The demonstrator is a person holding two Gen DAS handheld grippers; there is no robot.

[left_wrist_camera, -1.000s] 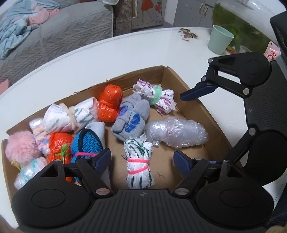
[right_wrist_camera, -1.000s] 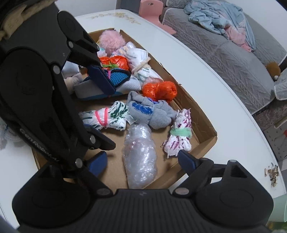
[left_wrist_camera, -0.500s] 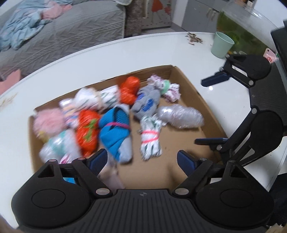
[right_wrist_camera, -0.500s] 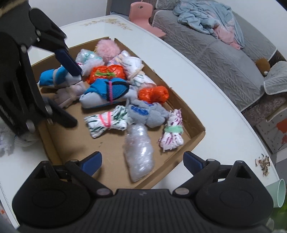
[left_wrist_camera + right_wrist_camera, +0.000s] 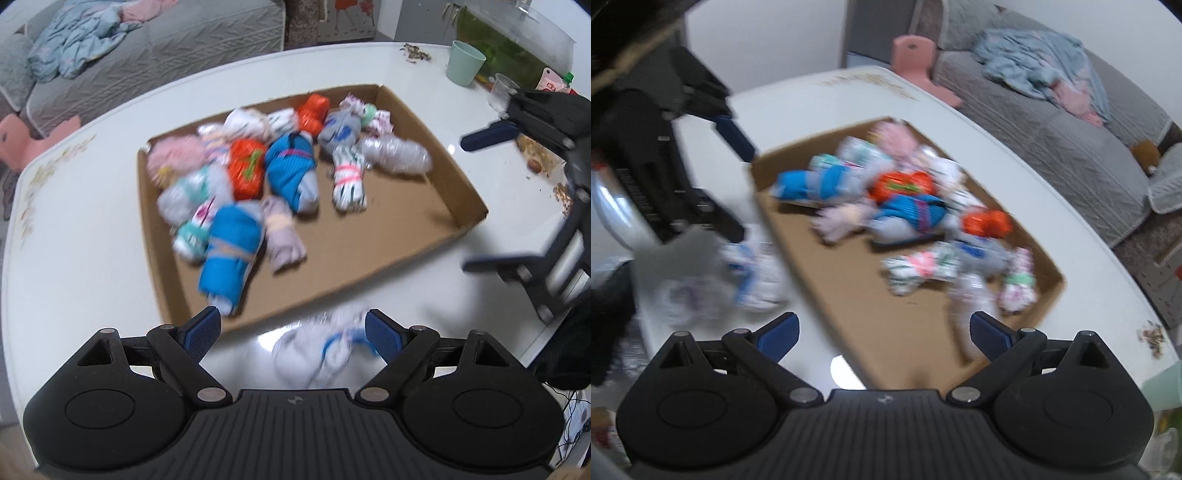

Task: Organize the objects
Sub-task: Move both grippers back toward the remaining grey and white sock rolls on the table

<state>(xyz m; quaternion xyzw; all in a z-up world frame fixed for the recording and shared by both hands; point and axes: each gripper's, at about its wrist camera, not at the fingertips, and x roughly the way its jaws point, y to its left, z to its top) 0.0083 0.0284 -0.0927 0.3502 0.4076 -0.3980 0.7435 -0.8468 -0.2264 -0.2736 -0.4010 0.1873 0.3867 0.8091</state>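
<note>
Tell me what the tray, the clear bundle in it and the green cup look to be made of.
Tray: brown corrugated cardboard, matte, with raw folded walls.
Clear bundle: probably thin plastic film, translucent and crinkled, catching glints.
Green cup: smooth, pale mint, evenly coloured; likely plastic, though glazed ceramic cannot be ruled out.

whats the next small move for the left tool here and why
Probably lower the left tool onto the white bundle and close. That bundle lies on the table, outside the cardboard box that holds the other bundles, and the tool's jaws, which have just been opening, stand apart with nothing gripped.
</note>
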